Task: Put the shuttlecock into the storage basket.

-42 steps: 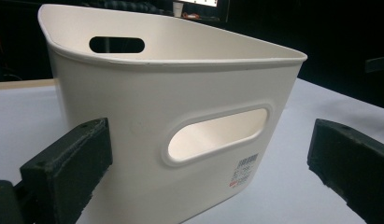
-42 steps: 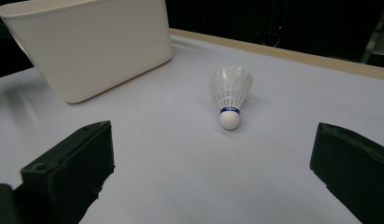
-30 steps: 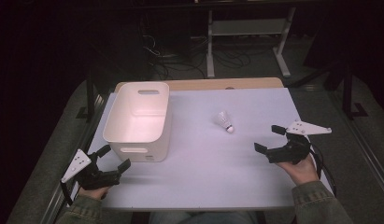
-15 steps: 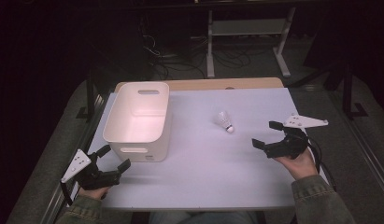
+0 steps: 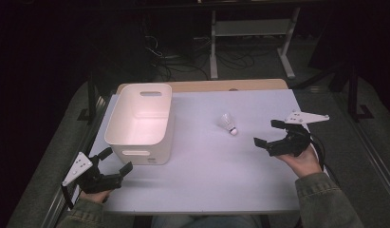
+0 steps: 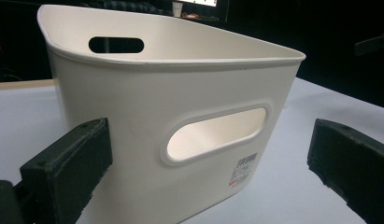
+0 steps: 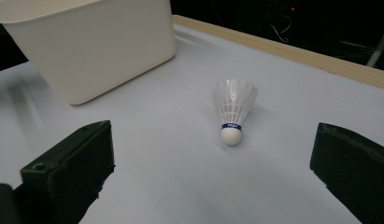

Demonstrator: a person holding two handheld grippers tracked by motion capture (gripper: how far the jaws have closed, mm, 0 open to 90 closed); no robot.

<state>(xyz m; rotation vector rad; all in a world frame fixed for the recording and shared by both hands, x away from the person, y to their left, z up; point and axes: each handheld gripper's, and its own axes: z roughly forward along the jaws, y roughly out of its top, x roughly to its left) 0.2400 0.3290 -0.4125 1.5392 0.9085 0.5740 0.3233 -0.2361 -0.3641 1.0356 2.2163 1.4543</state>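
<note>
A white shuttlecock with a blue band lies on the white table, cork end toward me. My right gripper is open a short way right of it, jaws pointing at it and spread wide. A white plastic bin with handle slots stands at the table's left. My left gripper is open near the table's front left edge, just in front of the bin's near wall and not touching it.
A wooden strip runs along the table's far edge. Behind the table, a white metal stand and cables sit on the dark floor. Bare tabletop lies between the bin and the shuttlecock.
My right gripper has moved left and a little forward, closing in on the shuttlecock. The left gripper, bin and shuttlecock have stayed put.
</note>
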